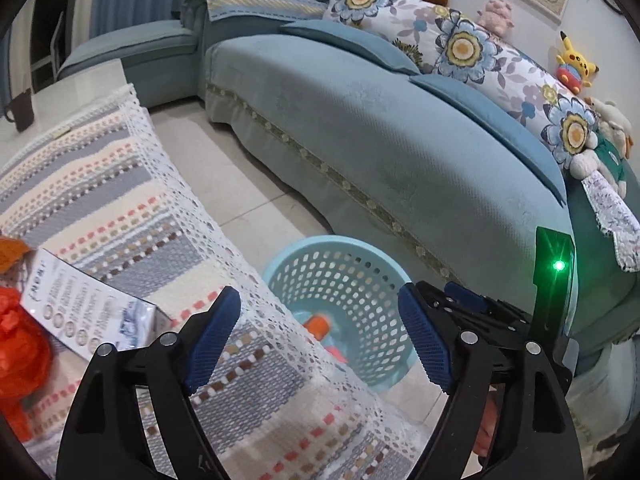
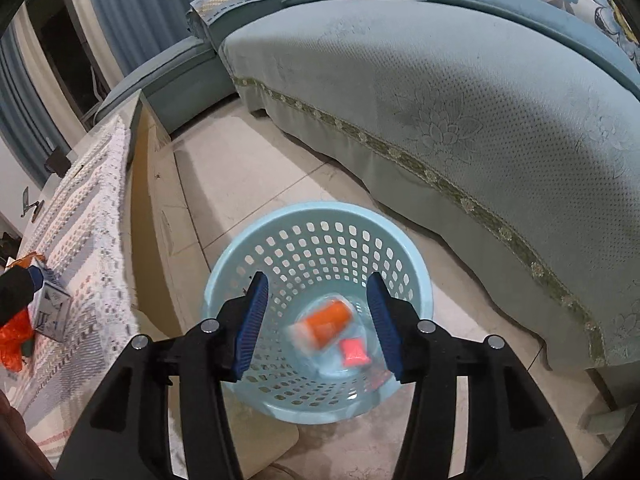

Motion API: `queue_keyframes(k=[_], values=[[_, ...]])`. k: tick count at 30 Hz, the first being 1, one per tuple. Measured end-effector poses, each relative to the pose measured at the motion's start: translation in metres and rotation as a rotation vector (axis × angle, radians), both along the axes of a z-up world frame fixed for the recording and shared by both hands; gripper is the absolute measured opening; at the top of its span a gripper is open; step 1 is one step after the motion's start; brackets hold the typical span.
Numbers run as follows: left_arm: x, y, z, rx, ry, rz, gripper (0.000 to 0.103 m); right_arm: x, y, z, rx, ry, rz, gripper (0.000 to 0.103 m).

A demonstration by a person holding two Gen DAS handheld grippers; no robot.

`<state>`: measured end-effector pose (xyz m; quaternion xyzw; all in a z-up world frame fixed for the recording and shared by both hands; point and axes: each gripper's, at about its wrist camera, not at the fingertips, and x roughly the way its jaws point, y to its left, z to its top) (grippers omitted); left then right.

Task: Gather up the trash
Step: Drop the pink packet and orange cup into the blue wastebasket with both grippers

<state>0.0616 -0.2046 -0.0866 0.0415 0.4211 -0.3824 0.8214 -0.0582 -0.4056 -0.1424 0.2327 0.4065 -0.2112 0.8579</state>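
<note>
Right gripper [image 2: 318,320]: black frame, blue ribbed pads, jaws apart with nothing clamped between them. It hangs directly over the light-blue perforated plastic basket [image 2: 280,240], which stands on the pale tiled floor [image 2: 248,176] between the table and the sofa.

Left gripper [image 1: 320,336]: same build, jaws spread wide and empty. It hovers above the table edge, over the striped woven cloth with white lace border [image 1: 120,200]; the basket shows beyond and below it.

Trash in basket: an orange-and-white blurred wrapper [image 2: 326,322] and a small pink piece [image 2: 354,354], both inside near the bottom.

Trash on table: a white printed carton [image 1: 84,312] lying on the cloth, and beside it crumpled orange plastic [image 1: 20,352] at the left edge.

Right wrist view only: the basket's full interior and its contents, plus the table's side panel.

Left wrist view only: the printed face of the carton, the teal sofa [image 1: 380,128] with floral cushions [image 1: 472,48] and plush toys [image 1: 576,60] along its back, framed pictures on the wall, and the other gripper's body with a green light [image 1: 558,266].
</note>
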Motion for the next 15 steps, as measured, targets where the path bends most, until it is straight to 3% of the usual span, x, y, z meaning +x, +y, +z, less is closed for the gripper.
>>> queue_keyframes(k=[10,15], values=[[-0.027,0.051,0.071,-0.056,-0.151,0.037,0.079,0.003,0.053,0.070,-0.059,-0.146,0.123,0.048],[-0.033,0.109,0.107,-0.083,-0.229,0.144,0.079,0.019,0.099,0.095,-0.086,-0.202,0.228,0.048]])
